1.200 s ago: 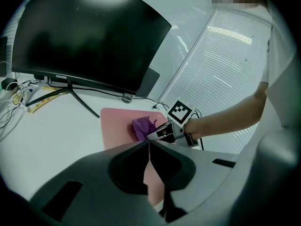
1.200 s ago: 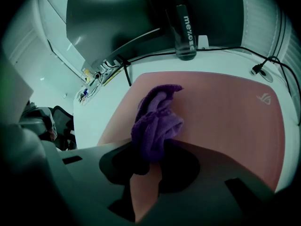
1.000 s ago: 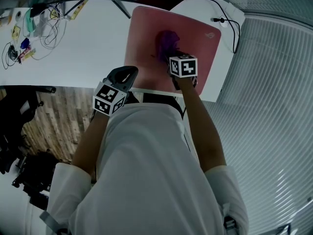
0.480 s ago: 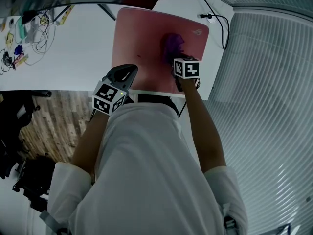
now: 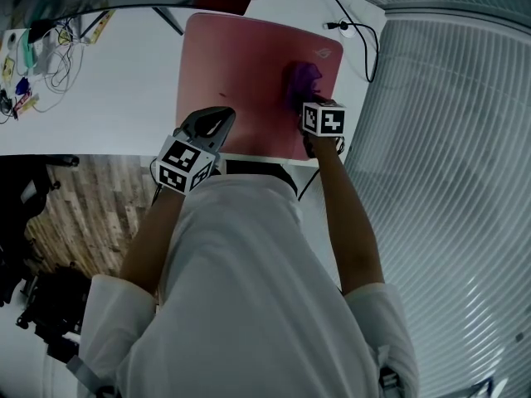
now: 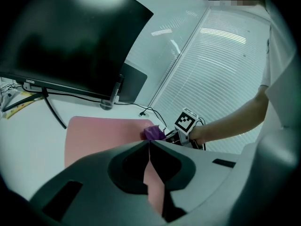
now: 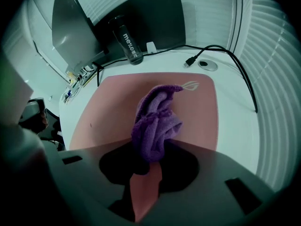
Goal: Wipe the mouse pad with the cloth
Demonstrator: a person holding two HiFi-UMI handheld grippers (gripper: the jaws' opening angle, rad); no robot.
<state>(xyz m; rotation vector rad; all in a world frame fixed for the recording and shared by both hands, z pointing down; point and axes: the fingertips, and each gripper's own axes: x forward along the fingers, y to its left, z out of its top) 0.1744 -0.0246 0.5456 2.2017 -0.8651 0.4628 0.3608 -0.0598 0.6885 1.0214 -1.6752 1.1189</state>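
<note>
A pink mouse pad (image 5: 241,73) (image 7: 117,112) (image 6: 99,133) lies on the white desk (image 5: 108,98). A purple cloth (image 5: 300,83) (image 7: 155,124) (image 6: 152,133) drags on the pad's right part. My right gripper (image 5: 309,110) (image 7: 149,160) is shut on the cloth's near end, the rest lying ahead on the pad. My left gripper (image 5: 209,125) (image 6: 149,142) hovers shut and empty over the pad's near left edge.
A monitor (image 6: 66,46) on a stand and a black bottle (image 7: 126,36) are at the desk's back. A black cable (image 5: 353,19) (image 7: 221,60) runs along the right. Wires and small items (image 5: 46,48) clutter the far left. The desk's near edge (image 5: 83,152) drops to a wooden floor.
My right gripper has dragged the cloth rightward across the pad, from its middle toward the right edge. The left gripper has stayed at the near edge.
</note>
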